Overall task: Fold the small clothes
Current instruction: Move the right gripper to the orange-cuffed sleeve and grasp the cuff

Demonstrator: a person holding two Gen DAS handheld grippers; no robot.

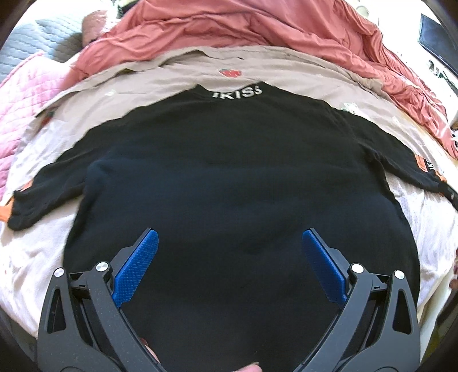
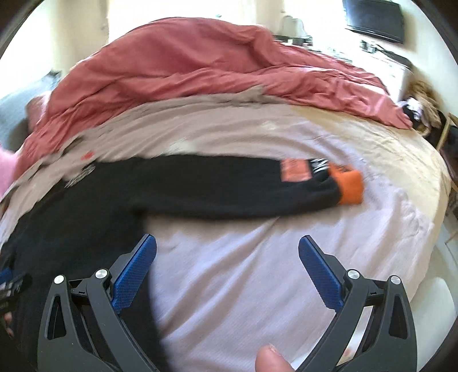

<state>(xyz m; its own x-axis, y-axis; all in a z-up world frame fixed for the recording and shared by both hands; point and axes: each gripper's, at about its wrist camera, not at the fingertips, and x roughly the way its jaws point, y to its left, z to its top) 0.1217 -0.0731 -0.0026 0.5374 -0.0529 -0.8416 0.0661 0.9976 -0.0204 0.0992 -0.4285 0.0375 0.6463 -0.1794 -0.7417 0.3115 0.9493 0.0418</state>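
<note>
A black long-sleeved sweater [image 1: 229, 171] lies flat on the bed, back up, with white letters at the collar [image 1: 237, 93] and both sleeves spread out sideways. My left gripper [image 1: 230, 237] hovers open over its lower body, nothing between the blue pads [image 1: 137, 266]. In the right wrist view the sweater's right sleeve [image 2: 229, 186] stretches across the sheet and ends in an orange cuff [image 2: 347, 186]. My right gripper [image 2: 227, 243] stands open over the bare sheet below that sleeve, its left finger by the sweater's side edge. This view is blurred.
A rumpled red duvet [image 1: 257, 25] is piled at the far side of the bed, with a beige blanket [image 1: 171, 74] in front of it. A pink quilted cover [image 1: 17, 108] lies at left. Pale sheet [image 2: 257, 286] spreads right of the sweater. A dark screen [image 2: 375, 20] hangs beyond.
</note>
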